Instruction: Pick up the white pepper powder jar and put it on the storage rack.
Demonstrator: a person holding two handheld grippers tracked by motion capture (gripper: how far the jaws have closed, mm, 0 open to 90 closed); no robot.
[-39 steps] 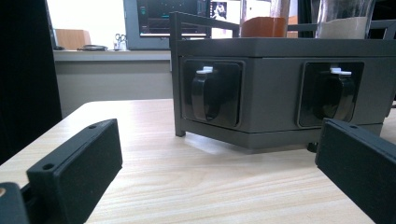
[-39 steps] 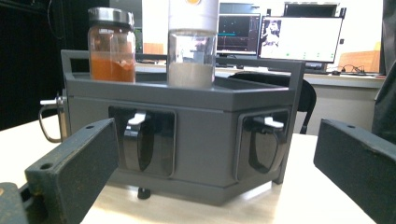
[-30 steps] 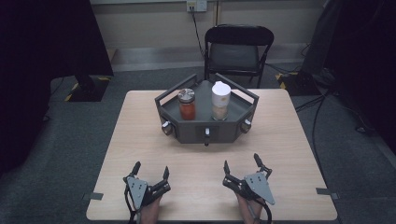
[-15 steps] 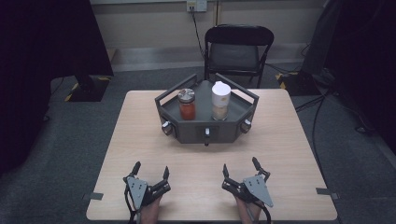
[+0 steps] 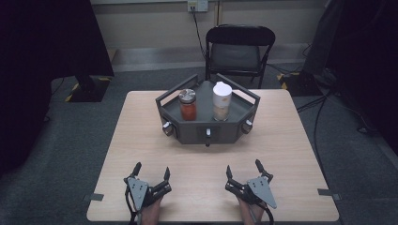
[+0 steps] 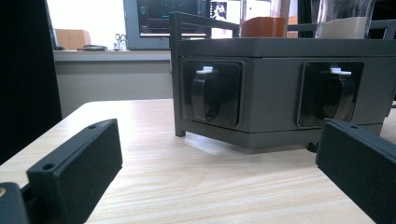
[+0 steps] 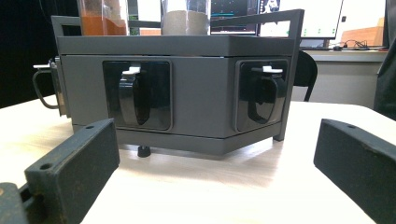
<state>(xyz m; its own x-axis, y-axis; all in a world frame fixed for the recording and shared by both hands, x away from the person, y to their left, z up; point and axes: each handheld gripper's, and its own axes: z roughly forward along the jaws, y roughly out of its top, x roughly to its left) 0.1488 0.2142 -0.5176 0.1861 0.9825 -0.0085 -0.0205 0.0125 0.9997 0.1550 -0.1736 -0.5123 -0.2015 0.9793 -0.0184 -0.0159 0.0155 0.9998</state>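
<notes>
Jars stood side by side on top of a dark grey six-sided rack [image 5: 187, 133] at the far middle of the counter [image 5: 281, 145]: a red-filled jar [image 5: 187, 105] with a metal lid on the person's left, a pale-filled jar [image 5: 221, 101] with a white lid on the right, the two near each other but apart. Both were upright, their long axes vertical. They lay straight ahead of and well apart from both grippers, which rested at the near edge. The left gripper [image 5: 150, 169] sat more in line with the red-filled jar, the right gripper [image 5: 243, 168] more in line with the pale one, so each hand seemed about equally placed for its own jar. Both sets of jaws were spread wide and held nothing, pointing forward and low over the wood toward the rack's knobbed front faces. Any reach would probably have to go forward and up over the rack's rail.
</notes>
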